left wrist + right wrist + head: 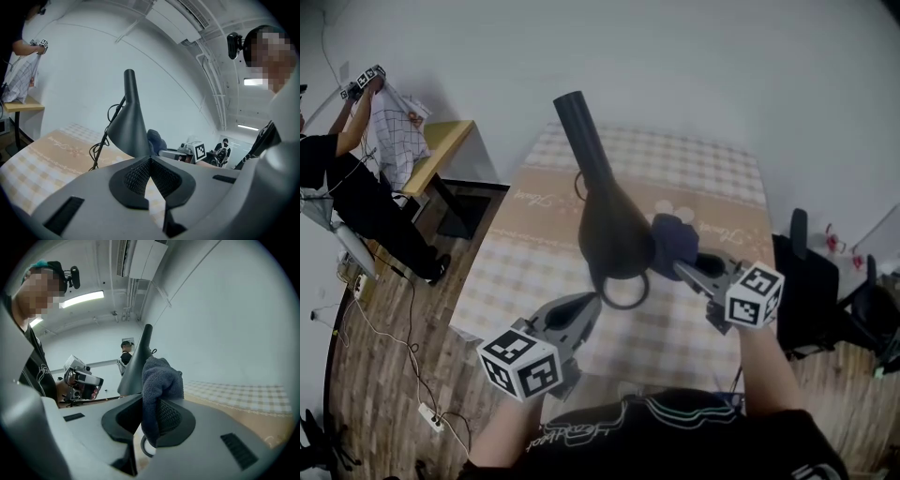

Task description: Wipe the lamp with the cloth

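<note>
The lamp (607, 220), a dark grey cone shade with a narrow tube at its top, stands up over the middle of the checked tablecloth (534, 262), its tube pointing to 11 o'clock in the head view. A dark ring (624, 291) shows at its lower end, at 6 o'clock. A black cable (580, 184) loops off the shade's neck at 10 o'clock and drops to the table.

The dark blue cloth (675, 239) is bunched against the shade's flank at 4 o'clock, touching it. The right gripper (684, 268) has its jaws clamped on that cloth; in the right gripper view the terry fabric hangs down between the ribbed pads and rises above them beside the shade.

The left gripper (592, 302) comes in from 7 o'clock. Its jaw tips are pressed together right at the shade's lower rim and appear to pinch it, with a narrow wedge of gap behind the tips.

Further out, at 10 o'clock, another person (347, 187) lifts a checked fabric (398, 141) over a small wooden side table (445, 136). A black chair (811, 281) stands at 3 o'clock, and a power strip (429, 415) lies on the wood floor (384, 347) at 8 o'clock
</note>
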Demonstrator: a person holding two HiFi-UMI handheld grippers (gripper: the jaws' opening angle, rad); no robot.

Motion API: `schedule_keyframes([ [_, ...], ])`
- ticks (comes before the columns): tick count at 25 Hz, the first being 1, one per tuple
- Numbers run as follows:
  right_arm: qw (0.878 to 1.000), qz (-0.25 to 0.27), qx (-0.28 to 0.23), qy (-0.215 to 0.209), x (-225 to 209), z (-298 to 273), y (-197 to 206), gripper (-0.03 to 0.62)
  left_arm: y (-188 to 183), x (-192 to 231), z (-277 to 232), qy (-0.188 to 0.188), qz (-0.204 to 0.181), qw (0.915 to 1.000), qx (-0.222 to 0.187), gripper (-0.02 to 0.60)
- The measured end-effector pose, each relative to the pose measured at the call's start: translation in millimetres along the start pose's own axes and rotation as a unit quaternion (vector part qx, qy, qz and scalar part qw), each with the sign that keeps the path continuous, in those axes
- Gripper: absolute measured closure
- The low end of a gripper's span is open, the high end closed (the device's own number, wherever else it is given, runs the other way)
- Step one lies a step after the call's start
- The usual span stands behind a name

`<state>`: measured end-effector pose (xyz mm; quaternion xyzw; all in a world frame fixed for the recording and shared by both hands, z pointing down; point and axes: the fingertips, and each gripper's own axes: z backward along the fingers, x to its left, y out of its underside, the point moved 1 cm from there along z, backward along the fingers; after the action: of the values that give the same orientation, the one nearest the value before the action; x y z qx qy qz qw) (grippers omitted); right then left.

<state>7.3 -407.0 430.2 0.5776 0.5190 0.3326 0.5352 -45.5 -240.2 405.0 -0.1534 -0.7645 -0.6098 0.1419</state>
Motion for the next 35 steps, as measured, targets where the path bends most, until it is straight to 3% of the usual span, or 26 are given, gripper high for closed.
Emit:
schedule_keyframes([
  [5,0.999,0.000,-0.011,0.044,53.3,25.2,-4.0,0.533,8.9,-18.7,38.3,0.015,-0.005,0.9999,-0.002,0.581],
  [13,0.995,-0.004,-0.054,0.089,185.3,72.4,-5.7,0.533,35.2,-75.6,116.2,0.060,-0.028,0.9978,-0.006,0.581],
  [22,0.992,-0.035,-0.092,0.083,321.2,113.1,9.5,0.533,64.7,-134.5,204.5,0.097,-0.037,0.9945,-0.014,0.581],
  [28,0.989,-0.055,-0.111,0.082,377.1,128.3,18.7,0.533,83.8,-164.8,244.8,0.111,-0.047,0.9926,-0.010,0.581],
  [35,0.988,-0.061,-0.119,0.075,403.9,145.5,15.9,0.533,83.5,-188.6,261.6,0.114,-0.066,0.9911,-0.020,0.581],
])
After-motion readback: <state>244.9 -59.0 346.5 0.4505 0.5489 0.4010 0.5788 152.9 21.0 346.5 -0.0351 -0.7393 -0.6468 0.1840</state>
